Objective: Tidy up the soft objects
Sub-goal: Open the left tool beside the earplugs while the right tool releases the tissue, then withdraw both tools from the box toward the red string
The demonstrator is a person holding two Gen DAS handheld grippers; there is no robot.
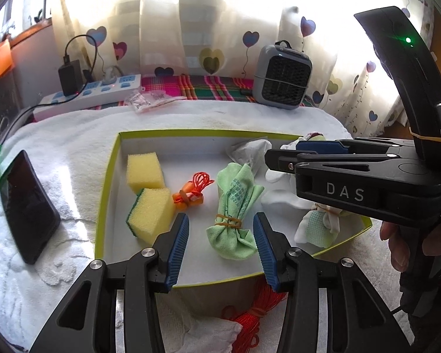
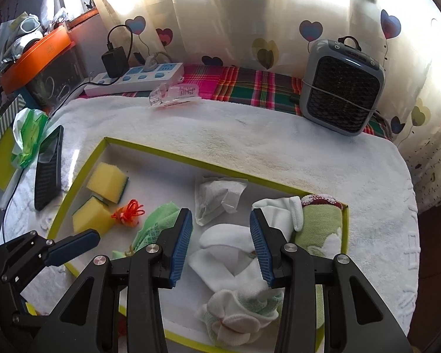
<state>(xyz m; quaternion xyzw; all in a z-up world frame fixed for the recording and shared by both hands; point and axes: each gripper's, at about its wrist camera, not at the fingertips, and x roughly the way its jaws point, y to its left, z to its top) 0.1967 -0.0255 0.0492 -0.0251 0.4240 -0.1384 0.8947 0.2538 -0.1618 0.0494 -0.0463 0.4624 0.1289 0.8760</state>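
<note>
A shallow box with a yellow-green rim (image 1: 108,176) (image 2: 82,173) holds two yellow sponges (image 1: 145,170) (image 2: 107,181), a small orange cord bundle (image 1: 191,192) (image 2: 129,213), a green cloth tied with a rubber band (image 1: 235,214) (image 2: 158,223), crumpled white paper (image 1: 250,150) (image 2: 217,194), white socks (image 2: 229,253) and a green rolled towel (image 2: 317,229). My left gripper (image 1: 220,247) is open, hovering over the green cloth. My right gripper (image 2: 220,244) is open above the white socks; it also shows in the left wrist view (image 1: 282,154).
The box sits on a white towel (image 2: 308,153). A black phone (image 1: 26,206) lies left of the box. A power strip (image 2: 135,78), a small grey heater (image 2: 341,85) and a plastic wrapper (image 2: 173,94) stand at the back. A red cord bundle (image 1: 255,314) lies outside the box front.
</note>
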